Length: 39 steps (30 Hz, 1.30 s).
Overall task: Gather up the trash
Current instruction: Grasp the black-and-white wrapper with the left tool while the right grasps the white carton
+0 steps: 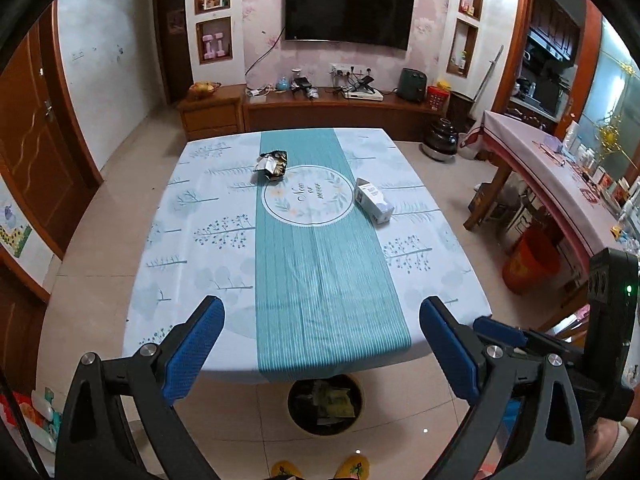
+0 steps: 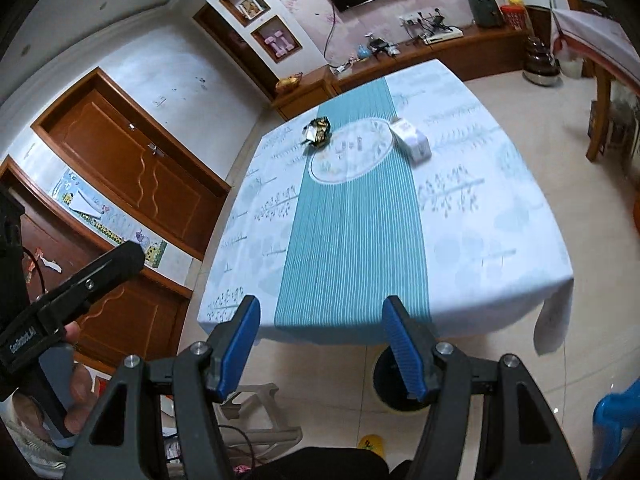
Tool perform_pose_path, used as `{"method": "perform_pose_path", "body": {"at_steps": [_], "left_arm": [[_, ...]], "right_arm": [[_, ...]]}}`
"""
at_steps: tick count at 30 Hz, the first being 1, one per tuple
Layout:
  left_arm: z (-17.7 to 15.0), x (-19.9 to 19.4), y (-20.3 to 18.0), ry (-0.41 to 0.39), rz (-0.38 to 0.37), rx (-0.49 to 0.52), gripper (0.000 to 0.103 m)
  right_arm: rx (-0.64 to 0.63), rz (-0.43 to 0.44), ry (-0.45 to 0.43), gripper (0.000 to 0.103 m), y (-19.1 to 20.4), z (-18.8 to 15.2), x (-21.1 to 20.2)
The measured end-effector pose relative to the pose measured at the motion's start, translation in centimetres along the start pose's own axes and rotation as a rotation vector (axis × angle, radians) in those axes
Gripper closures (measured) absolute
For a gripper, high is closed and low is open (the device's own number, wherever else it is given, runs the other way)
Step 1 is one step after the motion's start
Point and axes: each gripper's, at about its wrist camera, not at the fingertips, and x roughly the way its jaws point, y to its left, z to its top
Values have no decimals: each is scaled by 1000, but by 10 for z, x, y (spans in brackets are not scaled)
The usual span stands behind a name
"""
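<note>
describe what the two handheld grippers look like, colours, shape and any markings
Both the left gripper and right gripper have black angular frames with silver bolts and flat fingers faced with ribbed blue pads. One body shows a green light, the other white lettering too blurred to read.

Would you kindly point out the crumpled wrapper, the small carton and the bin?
crumpled wrapper (image 1: 273, 165), left wrist view, its middle.
small carton (image 1: 374, 200), left wrist view, top face.
bin (image 1: 326, 405), left wrist view, inside the rim.
</note>
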Motion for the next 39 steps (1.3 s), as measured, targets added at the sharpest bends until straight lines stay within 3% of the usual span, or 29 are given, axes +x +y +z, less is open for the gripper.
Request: {"method": "perform_pose_path", "body": {"at_steps": [5, 14, 21, 27, 35, 37, 39], "left_arm": [[11, 24, 8, 46, 34, -17, 6], [55, 106, 45, 151, -15, -24, 7], [127, 210, 88, 237, -62, 49, 7], [182, 302, 121, 302, -86, 69, 7], [224, 409, 137, 409, -147, 67, 7], [231, 427, 136, 433, -154, 67, 7], [237, 444, 135, 453, -158, 67, 7]], "right_arm": [[-10, -15, 4, 39, -6, 20, 17], [1, -109, 26, 39, -23, 65, 69], [5, -298, 21, 39, -40, 139, 139], [19, -426, 97, 39, -67, 198, 220], [-9, -565, 224, 40, -96, 227, 294], [4, -571, 255, 46, -102, 227, 303], [-12, -593, 227, 65, -99, 227, 304]]}}
